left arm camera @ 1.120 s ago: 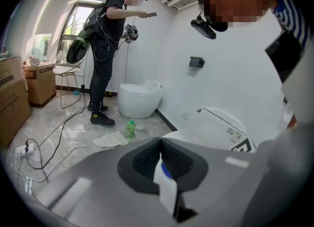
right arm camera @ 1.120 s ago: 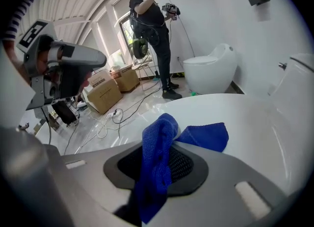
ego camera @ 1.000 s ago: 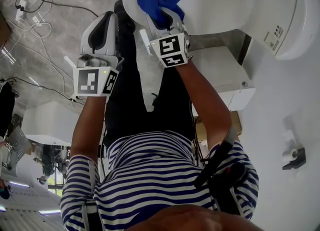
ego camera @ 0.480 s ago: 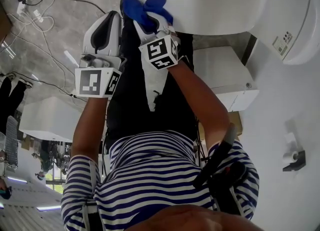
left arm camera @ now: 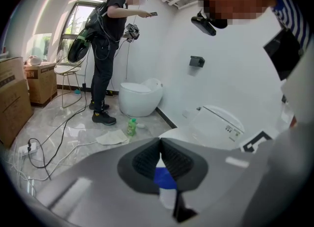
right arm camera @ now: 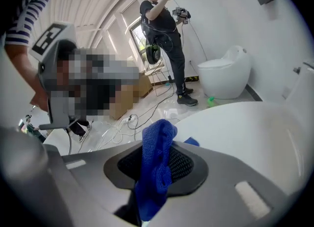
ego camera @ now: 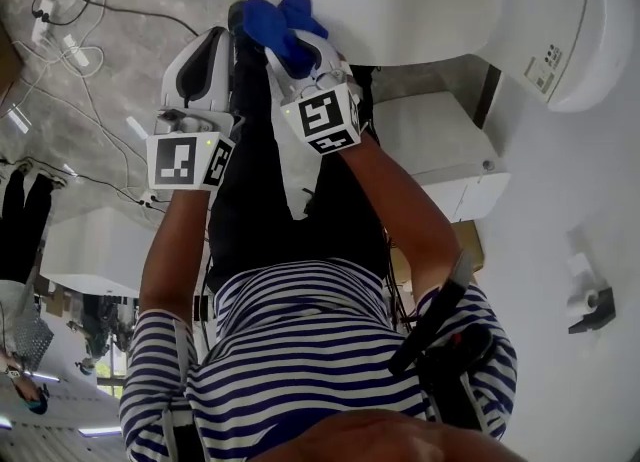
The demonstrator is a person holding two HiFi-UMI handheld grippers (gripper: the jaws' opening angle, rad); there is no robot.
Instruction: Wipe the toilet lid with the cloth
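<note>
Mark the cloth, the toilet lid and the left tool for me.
cloth point(right arm camera: 155, 164): right gripper view, its bunched middle.
toilet lid point(ego camera: 420, 0): head view, bare top surface.
left tool point(left arm camera: 159, 145): left gripper view, where its tips meet.

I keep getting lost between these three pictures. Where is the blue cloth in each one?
Head view: blue cloth at top centre, against the toilet's edge.
Left gripper view: small blue patch low centre, behind the jaws.
Right gripper view: centre, pinched between the jaws.
Shared landmark: white toilet.
</note>
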